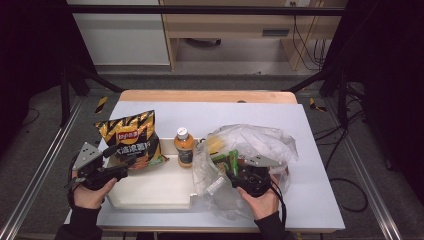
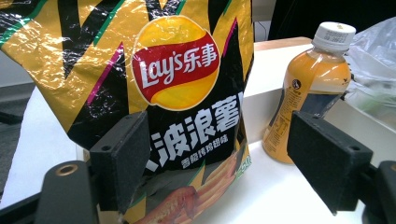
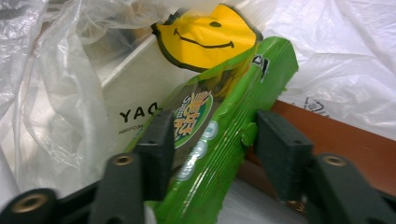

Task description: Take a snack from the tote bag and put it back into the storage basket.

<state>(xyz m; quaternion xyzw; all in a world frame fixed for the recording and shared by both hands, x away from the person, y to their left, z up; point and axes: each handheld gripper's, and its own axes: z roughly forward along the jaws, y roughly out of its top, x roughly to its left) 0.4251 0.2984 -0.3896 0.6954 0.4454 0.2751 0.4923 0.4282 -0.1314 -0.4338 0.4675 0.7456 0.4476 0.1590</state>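
On the chip bag (image 2: 154, 93) in front of my left gripper I read "Lay's" in white on a red band across a yellow disc, followed by Chinese characters; larger white Chinese characters run below it on the black part. The orange drink bottle (image 2: 308, 93) carries a label with print too small for me to read. Through the plastic bag, a white box (image 3: 135, 88) shows the mirrored letters "DAY". The green packet (image 3: 219, 126) bears a round emblem with yellow characters, tilted and unclear.
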